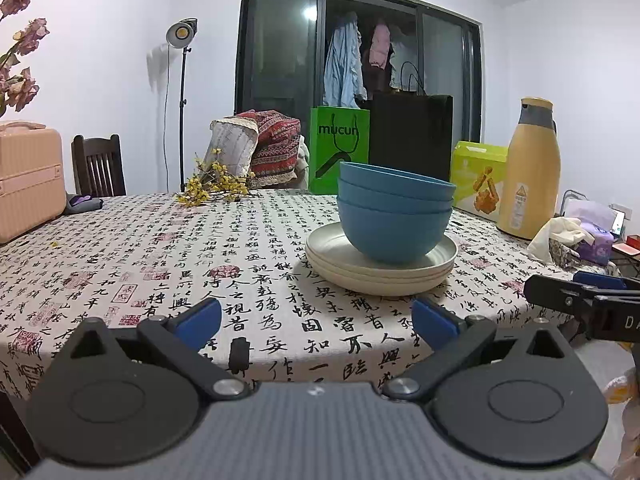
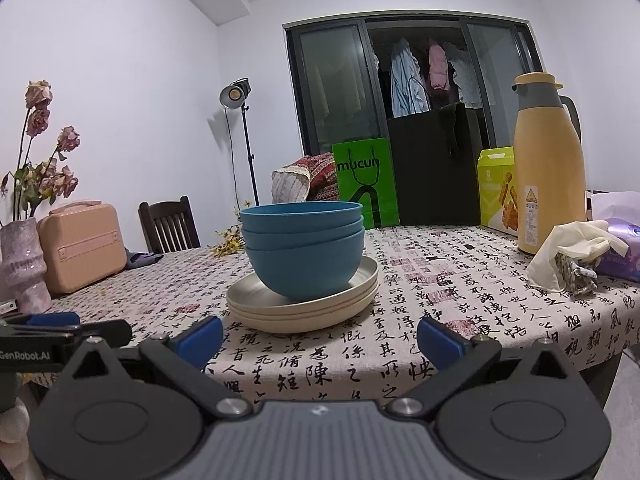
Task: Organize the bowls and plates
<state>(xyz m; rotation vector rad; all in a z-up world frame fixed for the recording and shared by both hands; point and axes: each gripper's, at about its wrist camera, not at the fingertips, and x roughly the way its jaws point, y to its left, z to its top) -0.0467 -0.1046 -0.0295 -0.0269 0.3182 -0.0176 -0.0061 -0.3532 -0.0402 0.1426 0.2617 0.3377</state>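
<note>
Three nested blue bowls (image 1: 394,216) (image 2: 304,244) sit on a stack of three cream plates (image 1: 380,270) (image 2: 304,308) in the middle of the calligraphy-print tablecloth (image 1: 160,264) (image 2: 460,312). My left gripper (image 1: 316,322) hovers at the table's near edge, open and empty, a little short of the plates. My right gripper (image 2: 320,340) is likewise open and empty in front of the stack. In the left wrist view the right gripper's body shows at the right edge; the left gripper's body shows at the left edge of the right wrist view.
A yellow thermos (image 1: 528,168) (image 2: 548,164), snack box (image 1: 478,178), tissues and white gloves (image 2: 576,252) stand at the right. Green (image 1: 340,148) and black (image 1: 412,136) bags line the far edge. A pink case (image 1: 28,176) (image 2: 80,244), vase (image 2: 22,264) and chair (image 1: 98,164) are at the left.
</note>
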